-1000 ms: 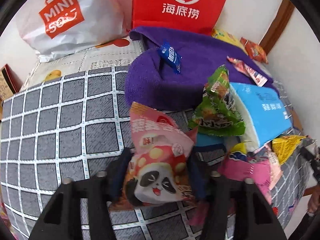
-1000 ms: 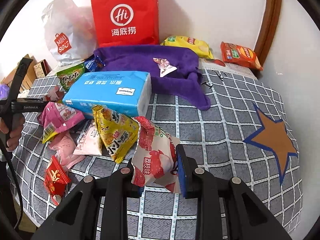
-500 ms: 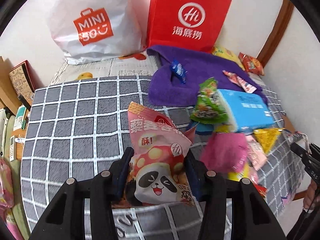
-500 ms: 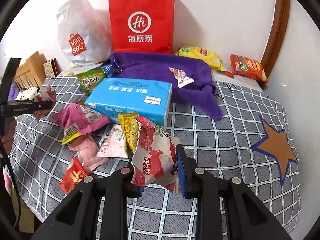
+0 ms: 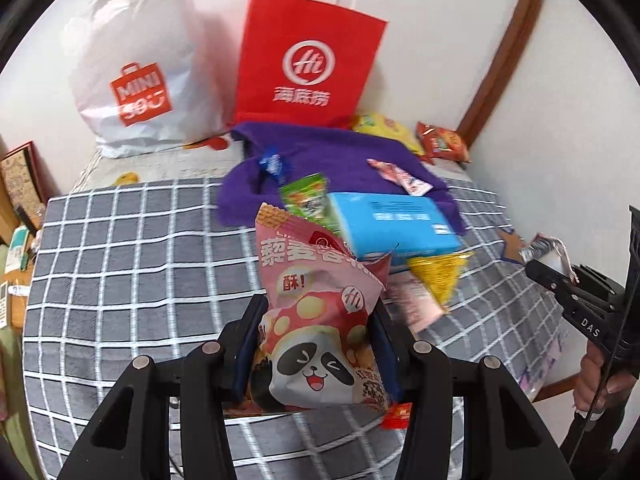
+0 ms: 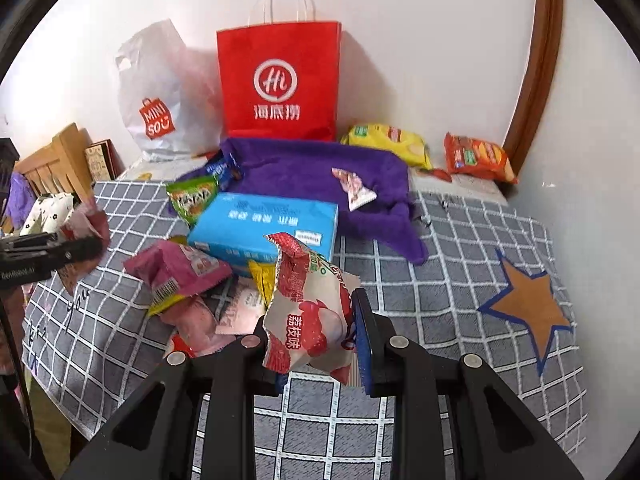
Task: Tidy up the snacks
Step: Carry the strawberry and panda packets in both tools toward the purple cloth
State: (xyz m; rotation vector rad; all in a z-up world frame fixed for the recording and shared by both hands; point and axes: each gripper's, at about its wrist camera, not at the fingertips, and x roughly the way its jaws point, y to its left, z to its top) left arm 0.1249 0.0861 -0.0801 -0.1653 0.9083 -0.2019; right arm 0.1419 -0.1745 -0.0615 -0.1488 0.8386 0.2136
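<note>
On a bed spread with a grey checked blanket (image 6: 460,248), the left gripper (image 5: 316,344) pinches a pink panda snack pack (image 5: 316,320) upright between its pads, held above the near left part of the blanket. Seen from the right wrist, it reaches in level from the left edge. At the far wall stand a white Miniso bag (image 6: 160,96) and, to its right, a red paper bag (image 6: 280,80), with a purple towel (image 6: 304,172) lying before them. A blue tissue pack (image 6: 264,228) rests at the towel's near edge, loose snack packets (image 6: 180,272) heaped at its near left. The right gripper (image 6: 312,332) clamps a red-and-white lychee snack pack (image 6: 312,312) upright above the near middle. From the left wrist it enters at the right edge, a hand (image 5: 600,380) wrapped round its handle
</note>
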